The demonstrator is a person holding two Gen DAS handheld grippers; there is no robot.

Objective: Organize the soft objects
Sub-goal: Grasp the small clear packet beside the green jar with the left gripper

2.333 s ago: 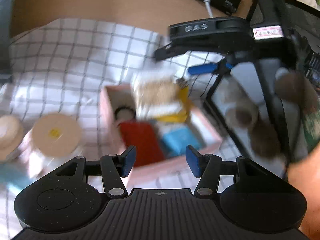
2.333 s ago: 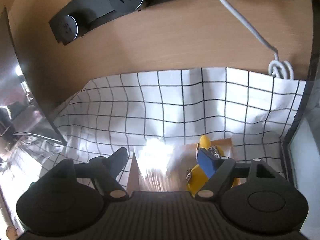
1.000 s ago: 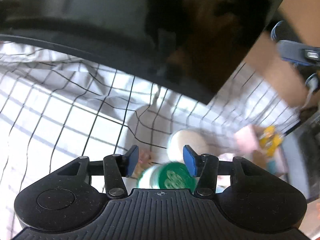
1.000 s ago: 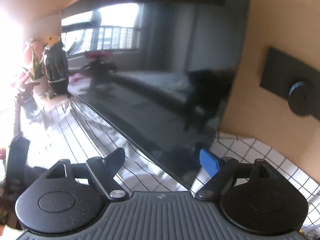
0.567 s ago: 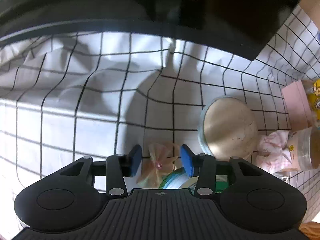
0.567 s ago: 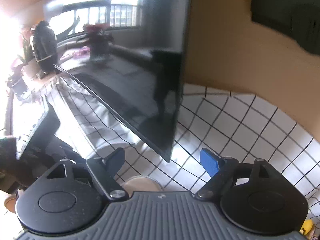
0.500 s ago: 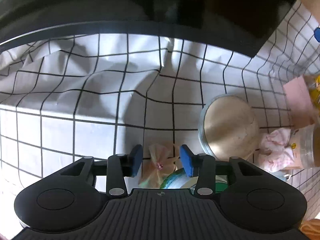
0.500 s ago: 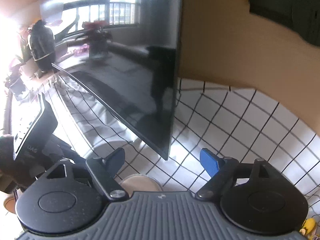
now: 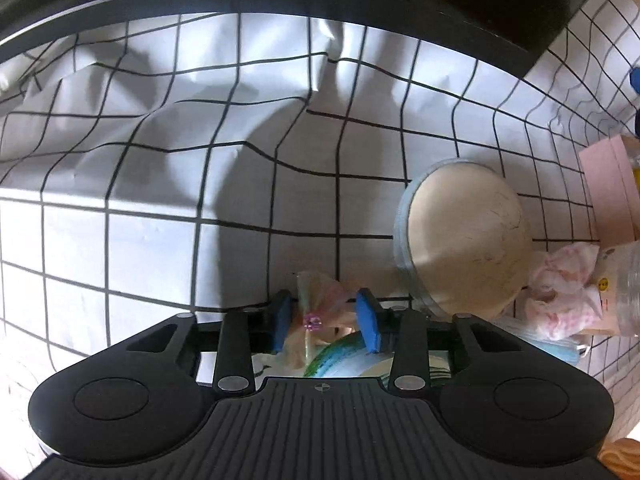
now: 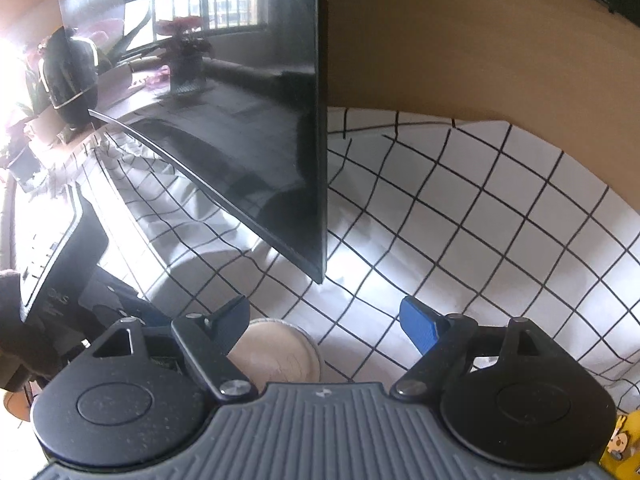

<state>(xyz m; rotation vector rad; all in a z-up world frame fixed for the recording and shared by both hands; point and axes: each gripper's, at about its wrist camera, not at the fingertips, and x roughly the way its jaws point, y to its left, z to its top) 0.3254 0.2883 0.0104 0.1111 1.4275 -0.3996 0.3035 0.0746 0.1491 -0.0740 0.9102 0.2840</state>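
Hiding beneath my left gripper's (image 9: 324, 322) body is most of a green-and-white round thing (image 9: 340, 356), too cut off to name; the pink box (image 9: 608, 188) is cropped at the right edge of the left wrist view, and a clear lidded jar (image 9: 624, 284) beside it is only half in view. Between my left fingers (image 9: 280, 320) sits the small soft bow (image 9: 316, 304), pale peach and yellow, translucent, with a pink bead at its knot; the jaws stand narrowly parted on either side of it, and I cannot tell whether the pads touch it. It lies on the checked cloth (image 9: 160, 220), just left of a round beige-topped tin (image 9: 464, 240); a crumpled pink-and-white cloth (image 9: 560, 296) lies against the tin's right side. Ahead and to the left the rumpled cloth is bare up to the monitor's dark lower edge (image 9: 280, 0). My right gripper (image 10: 326, 320) hangs with its jaws spread wide and nothing between them; below it the same tin (image 10: 276, 352) shows, the monitor's corner (image 10: 316, 264) close ahead, bare cloth to the right.
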